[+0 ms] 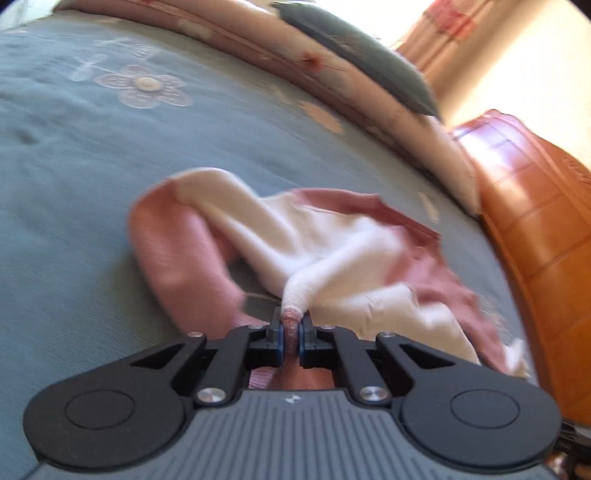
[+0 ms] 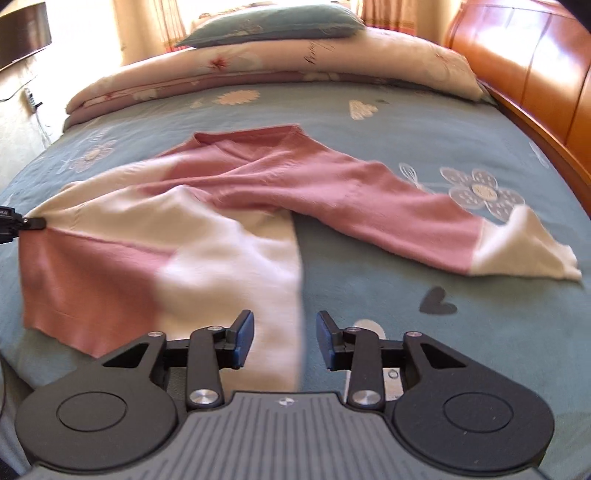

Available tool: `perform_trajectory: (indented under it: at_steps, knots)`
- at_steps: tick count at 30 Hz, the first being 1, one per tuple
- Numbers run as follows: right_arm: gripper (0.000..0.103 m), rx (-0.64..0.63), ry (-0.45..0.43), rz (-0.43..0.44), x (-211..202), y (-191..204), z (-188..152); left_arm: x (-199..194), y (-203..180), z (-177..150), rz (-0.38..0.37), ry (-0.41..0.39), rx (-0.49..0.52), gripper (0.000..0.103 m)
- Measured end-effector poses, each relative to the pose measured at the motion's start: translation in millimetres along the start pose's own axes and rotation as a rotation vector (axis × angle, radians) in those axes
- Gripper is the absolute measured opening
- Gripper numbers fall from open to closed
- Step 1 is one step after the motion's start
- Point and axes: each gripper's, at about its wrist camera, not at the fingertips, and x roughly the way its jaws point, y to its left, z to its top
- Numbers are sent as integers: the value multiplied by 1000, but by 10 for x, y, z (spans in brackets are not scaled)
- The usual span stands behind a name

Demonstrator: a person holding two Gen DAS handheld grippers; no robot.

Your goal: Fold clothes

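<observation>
A pink and white sweater (image 2: 229, 199) lies crumpled on the blue-green bedspread (image 2: 406, 280). One sleeve (image 2: 424, 214) stretches out to the right, ending in a white cuff. My left gripper (image 1: 291, 325) is shut on a bunched corner of the sweater (image 1: 295, 254), pulling the cloth up into a taut ridge. In the right wrist view that gripper shows at the far left edge, pinching the sweater's side (image 2: 35, 222). My right gripper (image 2: 285, 332) stands open above the sweater's near white edge, with nothing pressed between its pads.
A folded floral quilt (image 2: 258, 70) and a blue pillow (image 2: 273, 24) lie at the far end of the bed. An orange wooden headboard (image 2: 535, 70) runs along the right side. Bare bedspread lies to the right of the sweater's body.
</observation>
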Motion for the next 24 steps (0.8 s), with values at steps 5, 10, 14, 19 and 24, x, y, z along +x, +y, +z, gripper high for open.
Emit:
perform_trajectory:
  at_steps: [5,10,14,19,24]
  knots:
    - [48,76,52,15,215,-113,-87,208,112,-116,57,62,22,6]
    - [56,154,105,73,389,-175,-172,135,-44,-194,73,66,121,8]
    - [56,238,116,145,502,-253,-248,-68,-96,-209,96,55,226,16]
    - [56,325,135,230,641,-309,-325,-281,-241,-281,108,48,353,36]
    - [31,307,127,299,625,-252,-336,-473,-665,-502,65,-3,568,46]
